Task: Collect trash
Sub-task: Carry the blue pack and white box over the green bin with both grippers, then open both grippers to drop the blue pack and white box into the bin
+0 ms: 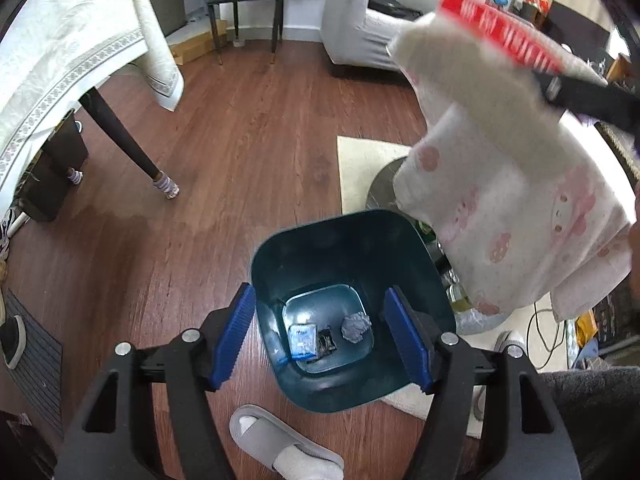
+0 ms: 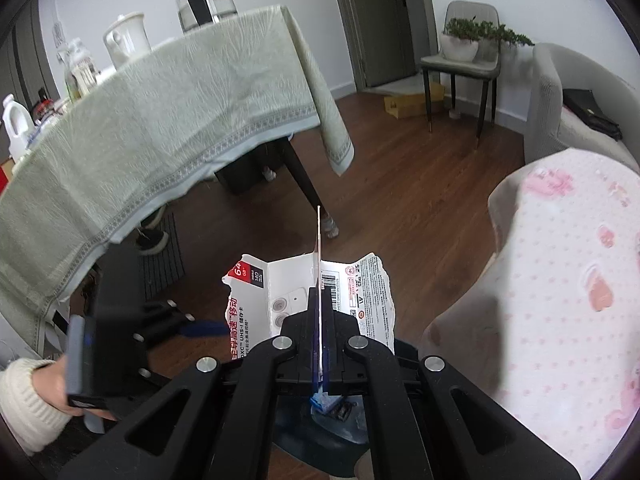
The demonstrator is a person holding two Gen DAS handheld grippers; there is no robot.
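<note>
A dark teal trash bin [image 1: 276,256] stands on the wood floor, seen from above in the left wrist view. At its bottom lie a blue packet [image 1: 302,340], a dark scrap [image 1: 326,342] and a crumpled paper ball [image 1: 356,326]. My left gripper [image 1: 320,336] is open and empty above the bin, its blue pads on either side of the opening. My right gripper [image 2: 320,292] is shut on a torn red-and-white memory card package [image 2: 256,300], held above the bin; the package also shows at the upper right of the left wrist view [image 1: 500,32].
A table with a pale green cloth [image 2: 160,120] stands to the left, its dark leg [image 1: 120,136] on the floor. A grey slipper [image 1: 280,444] lies in front of the bin. A pink-patterned sleeve [image 1: 520,208] hangs right of the bin. A grey chair [image 2: 460,60] and sofa [image 1: 360,20] stand beyond.
</note>
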